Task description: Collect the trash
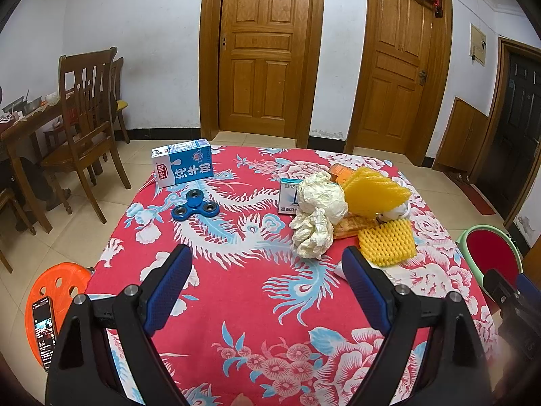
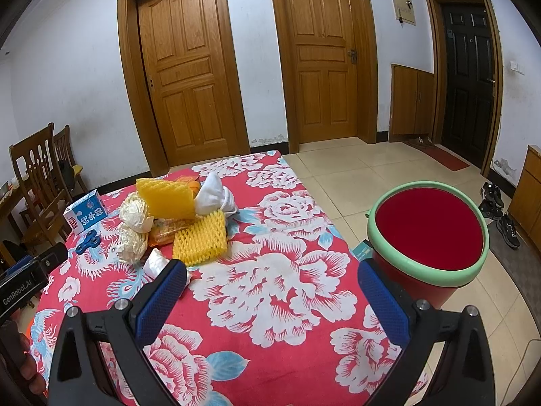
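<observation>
Both the left gripper (image 1: 267,284) and right gripper (image 2: 272,301) are hanging wide apart, empty. Those 2 crumpled paper wads (image 1: 318,216) are looking light and squishy, so I'm thinking pinch 1 mid-bulge.

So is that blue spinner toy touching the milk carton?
Apart. The left wrist view shows a strip of red tablecloth between the blue fidget spinner and the milk carton.

Paper balls (image 1: 319,216) hide the orange wrapper (image 1: 346,228).
</observation>
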